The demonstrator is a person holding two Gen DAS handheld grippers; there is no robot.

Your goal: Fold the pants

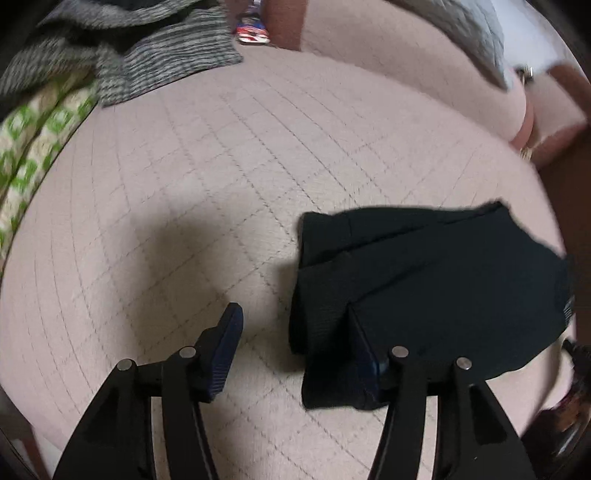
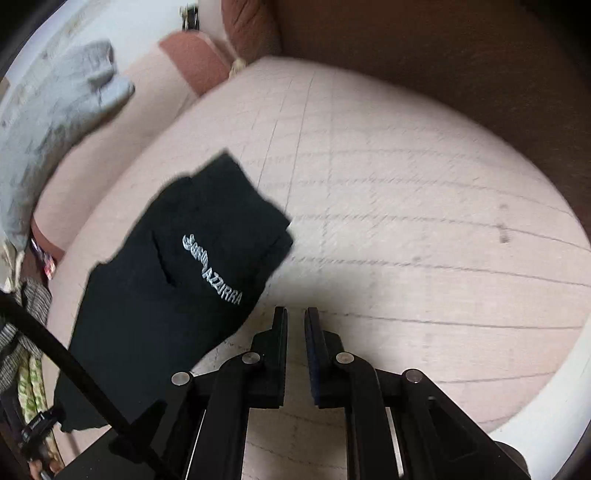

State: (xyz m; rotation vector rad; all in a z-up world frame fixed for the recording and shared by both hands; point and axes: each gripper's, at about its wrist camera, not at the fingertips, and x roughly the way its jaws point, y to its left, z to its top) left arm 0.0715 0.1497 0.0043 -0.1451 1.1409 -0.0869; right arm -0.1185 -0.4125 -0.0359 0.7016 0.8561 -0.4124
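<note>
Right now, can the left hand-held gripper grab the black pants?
Probably yes. The left hand-held gripper is open, its right finger already at the near edge of the folded black pants, and only bare quilted cover lies around them.

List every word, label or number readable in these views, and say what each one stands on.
"AZZURRA": pale lettering on the folded black pants; readable only in the right wrist view.
The word just before it on the pants is too blurred to read.
The small colourful printed item at the far edge of the pink quilted bed cover: print too blurred to read.
Nothing else carries legible text.
</note>
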